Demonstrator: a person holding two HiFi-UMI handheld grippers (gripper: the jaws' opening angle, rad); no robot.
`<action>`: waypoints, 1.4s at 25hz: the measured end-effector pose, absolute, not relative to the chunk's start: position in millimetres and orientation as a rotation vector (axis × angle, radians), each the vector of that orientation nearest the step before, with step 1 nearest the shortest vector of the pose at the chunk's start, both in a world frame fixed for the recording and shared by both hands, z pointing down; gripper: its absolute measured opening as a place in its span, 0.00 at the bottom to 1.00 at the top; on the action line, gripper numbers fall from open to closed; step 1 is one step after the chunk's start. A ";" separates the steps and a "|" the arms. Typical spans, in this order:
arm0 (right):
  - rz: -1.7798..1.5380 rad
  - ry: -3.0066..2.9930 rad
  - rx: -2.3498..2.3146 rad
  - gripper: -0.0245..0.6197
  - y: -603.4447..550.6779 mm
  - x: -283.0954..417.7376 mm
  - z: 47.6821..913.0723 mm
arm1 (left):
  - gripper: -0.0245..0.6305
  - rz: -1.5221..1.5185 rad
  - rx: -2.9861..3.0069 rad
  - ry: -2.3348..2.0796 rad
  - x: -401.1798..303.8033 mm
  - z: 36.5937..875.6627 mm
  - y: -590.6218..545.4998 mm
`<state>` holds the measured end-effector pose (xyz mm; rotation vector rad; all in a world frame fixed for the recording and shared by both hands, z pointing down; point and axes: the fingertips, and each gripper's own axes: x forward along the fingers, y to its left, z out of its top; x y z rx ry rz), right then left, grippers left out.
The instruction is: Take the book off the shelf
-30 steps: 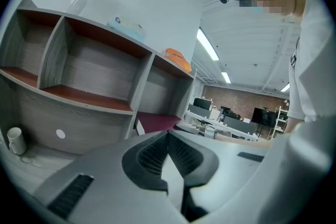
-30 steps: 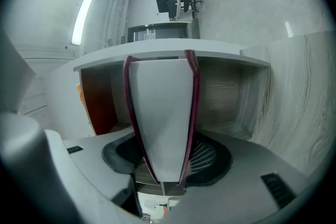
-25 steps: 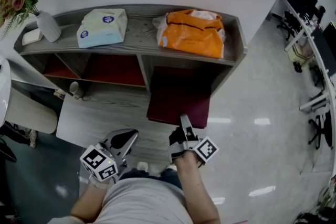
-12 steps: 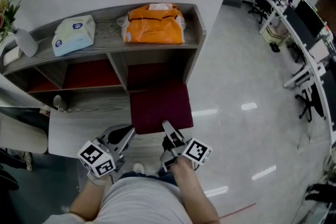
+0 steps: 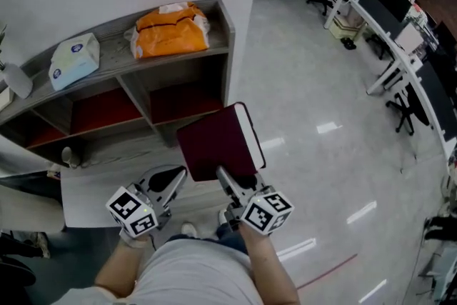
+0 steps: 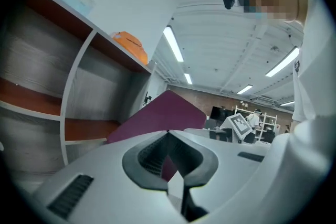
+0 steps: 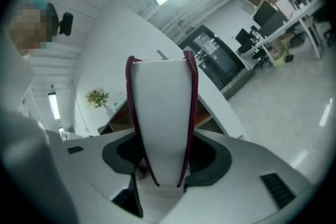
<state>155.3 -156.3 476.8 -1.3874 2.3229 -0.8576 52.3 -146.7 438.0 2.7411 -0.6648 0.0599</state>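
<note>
A dark red book [image 5: 214, 143] with white page edges is clear of the grey wooden shelf [image 5: 114, 44] and hangs in front of its right compartment. My right gripper [image 5: 228, 181] is shut on its near end. The right gripper view shows the book's [image 7: 163, 113] pages upright between the pads of that gripper [image 7: 164, 159]. My left gripper [image 5: 170, 182] hangs low to the left of the book, shut and holding nothing. In its own view the left gripper [image 6: 168, 136] has its tips together, with the book [image 6: 168, 110] beyond them.
On the shelf top lie an orange bag [image 5: 170, 31] and a tissue pack [image 5: 73, 61], with a white vase [image 5: 16, 81] at the far left. A low white surface [image 5: 93, 198] lies in front of the shelf. Office desks with monitors [image 5: 385, 3] line the right side.
The book has come out of the shelf's right compartment toward me and rolled with the right gripper. The view has swung right, and the left gripper has shifted a little.
</note>
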 end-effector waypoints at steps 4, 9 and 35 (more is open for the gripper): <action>-0.670 2.411 -1.516 0.39 -144.1 164.3 466.5 | 0.06 0.061 2.774 -0.609 61.9 432.3 -143.2; -0.469 2.485 -1.677 0.39 -133.5 171.9 457.7 | 0.06 0.060 2.801 -0.559 67.7 429.4 -141.2; -0.121 2.548 -2.009 0.39 -132.6 182.5 455.4 | 0.06 0.093 2.833 -0.470 80.5 439.3 -149.5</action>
